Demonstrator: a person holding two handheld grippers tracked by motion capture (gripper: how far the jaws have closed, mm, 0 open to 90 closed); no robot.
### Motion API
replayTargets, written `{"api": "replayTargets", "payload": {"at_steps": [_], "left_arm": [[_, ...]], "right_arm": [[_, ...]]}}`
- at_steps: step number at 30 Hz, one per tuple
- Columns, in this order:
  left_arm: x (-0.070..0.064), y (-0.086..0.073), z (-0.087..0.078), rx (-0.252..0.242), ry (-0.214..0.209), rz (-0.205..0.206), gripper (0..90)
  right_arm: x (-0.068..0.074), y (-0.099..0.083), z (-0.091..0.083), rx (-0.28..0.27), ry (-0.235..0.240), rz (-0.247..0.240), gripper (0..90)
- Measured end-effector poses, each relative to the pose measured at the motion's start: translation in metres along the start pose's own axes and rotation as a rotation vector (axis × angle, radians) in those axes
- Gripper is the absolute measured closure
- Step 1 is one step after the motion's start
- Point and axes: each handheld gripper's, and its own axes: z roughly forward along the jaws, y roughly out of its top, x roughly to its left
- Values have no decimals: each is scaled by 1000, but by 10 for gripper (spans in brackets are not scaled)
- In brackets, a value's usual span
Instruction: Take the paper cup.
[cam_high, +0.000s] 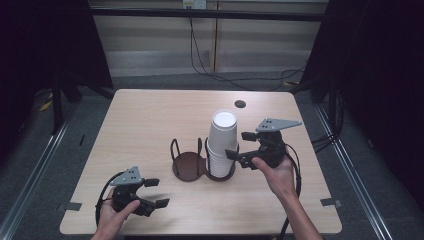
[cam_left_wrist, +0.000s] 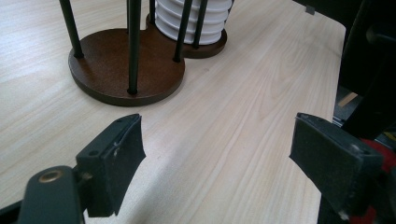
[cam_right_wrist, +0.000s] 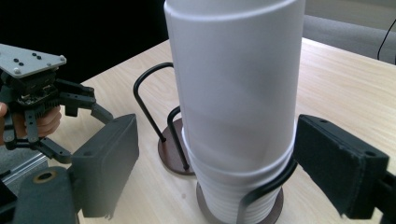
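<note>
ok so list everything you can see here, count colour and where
cup stack: one stack, white, upside down in the right ring of the holder
cup holder: one, dark brown base with black wire loops, table centre; left ring bare
table: one, light wood
hole: one, dark, far edge of table
cables: black, on floor beyond table
left gripper: black, open, near left corner
right gripper: black, open, jaws either side of the cups
</note>
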Motion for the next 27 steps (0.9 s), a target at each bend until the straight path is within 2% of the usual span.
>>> {"api": "replayTargets", "payload": {"at_steps": [8,12,16,23,27], "left_arm": [[0,0,0,4,-1,-1,170],[0,0,0,11,-7,3,170],[0,0,0,12,-7,5,170],[0,0,0,9,-9,3,169],[0,0,1,14,-8,1,169]], "right_arm": [[-3,21,8,16,11,-11,146],[-5,30,12,46,18,-18,146],[-8,37,17,80,28,1,140],[-11,51,22,127,37,-14,142],[-10,56,30,169,21,-35,145]]}}
